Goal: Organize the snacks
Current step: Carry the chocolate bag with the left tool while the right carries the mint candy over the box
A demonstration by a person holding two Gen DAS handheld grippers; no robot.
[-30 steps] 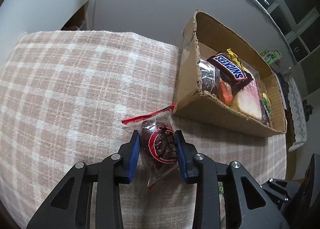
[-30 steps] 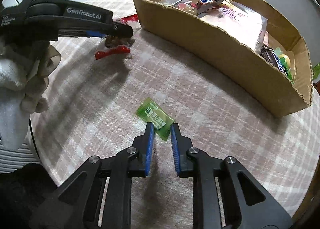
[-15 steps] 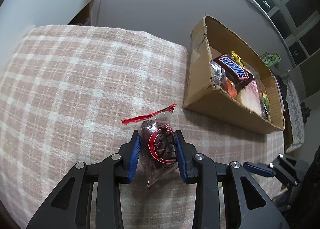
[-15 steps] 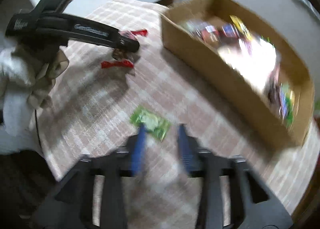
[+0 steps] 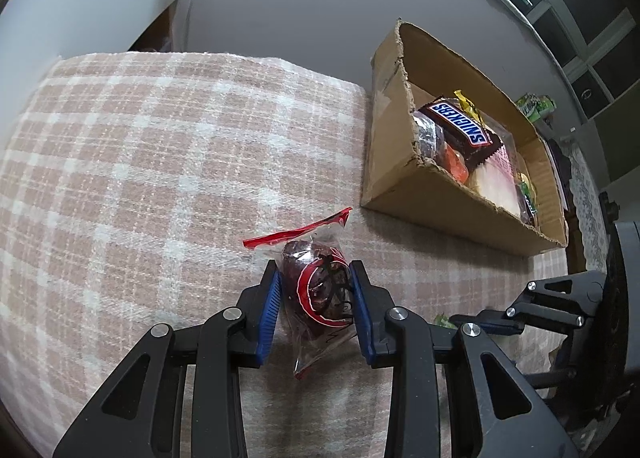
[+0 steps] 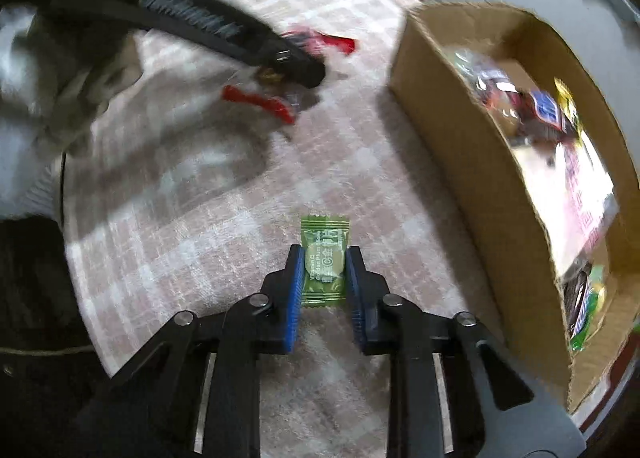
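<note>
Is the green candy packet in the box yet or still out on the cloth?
Out. The green candy packet lies flat on the plaid cloth, between the right gripper fingers, beside the cardboard box.
</note>
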